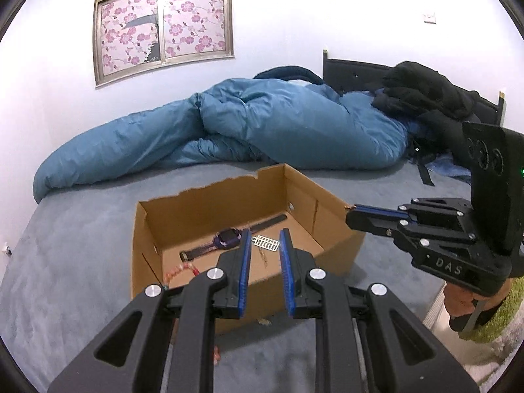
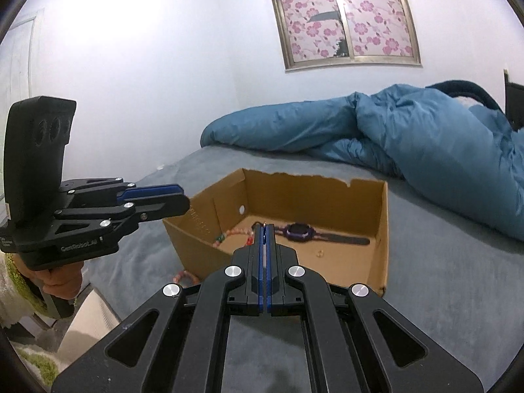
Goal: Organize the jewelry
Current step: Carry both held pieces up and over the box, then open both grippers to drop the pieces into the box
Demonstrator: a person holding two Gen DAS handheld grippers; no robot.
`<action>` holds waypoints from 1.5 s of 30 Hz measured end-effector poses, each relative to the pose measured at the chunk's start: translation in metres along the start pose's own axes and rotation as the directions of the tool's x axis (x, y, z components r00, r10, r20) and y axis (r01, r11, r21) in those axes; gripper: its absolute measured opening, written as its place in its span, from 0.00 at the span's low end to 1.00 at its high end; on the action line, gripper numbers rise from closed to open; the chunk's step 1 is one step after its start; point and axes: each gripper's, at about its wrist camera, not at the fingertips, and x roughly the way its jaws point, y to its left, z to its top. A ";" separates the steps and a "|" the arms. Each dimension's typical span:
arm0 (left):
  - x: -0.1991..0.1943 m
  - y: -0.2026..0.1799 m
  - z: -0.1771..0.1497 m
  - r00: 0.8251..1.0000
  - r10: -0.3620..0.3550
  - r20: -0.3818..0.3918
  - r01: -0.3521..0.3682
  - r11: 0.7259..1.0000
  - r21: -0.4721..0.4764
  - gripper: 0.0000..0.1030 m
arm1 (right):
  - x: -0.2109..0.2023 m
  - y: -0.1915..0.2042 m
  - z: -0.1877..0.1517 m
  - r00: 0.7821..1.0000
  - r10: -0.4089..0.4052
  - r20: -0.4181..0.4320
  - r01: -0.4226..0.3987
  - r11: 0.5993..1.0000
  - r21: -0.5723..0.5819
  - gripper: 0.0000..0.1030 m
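Watch (image 1: 226, 237), bead bracelet (image 2: 229, 234) and pale tag (image 1: 267, 241) already in cardboard box (image 1: 209, 203) centre frame; second bracelet (image 2: 185, 276) left outside, lower left; left hand-held gripper (image 1: 265, 245) slightly spread, empty; right hand-held gripper (image 2: 265, 229) pressed together, possibly pinching something thin.

Inside the cardboard box (image 1: 209, 209), the left gripper's fingers (image 1: 244, 262) hid part of the purple watch (image 1: 226, 238) strap and the lower end of the white tag (image 1: 266, 241). The beaded bracelet (image 1: 178, 271) by the box's near wall was blurred, its far end hidden. A small pale object (image 2: 319, 253) on the box floor was too small to identify. In front of the box, the hand (image 2: 62, 286) was largely covered by the grip.
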 end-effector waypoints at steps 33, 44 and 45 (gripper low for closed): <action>0.105 0.056 -0.019 0.975 0.088 -0.206 -0.101 0.994 -0.049 0.26 | 0.083 -0.035 -0.012 0.971 -0.108 -0.213 0.125 0.990 0.069 0.23; 0.088 0.054 -0.018 0.980 0.105 -0.168 -0.116 0.992 -0.052 0.46 | 0.071 -0.029 -0.011 0.978 -0.108 -0.178 0.123 0.990 0.074 0.38; 0.085 0.053 -0.018 0.980 0.107 -0.165 -0.117 0.992 -0.053 0.47 | 0.070 -0.028 -0.011 0.979 -0.109 -0.175 0.124 0.990 0.074 0.38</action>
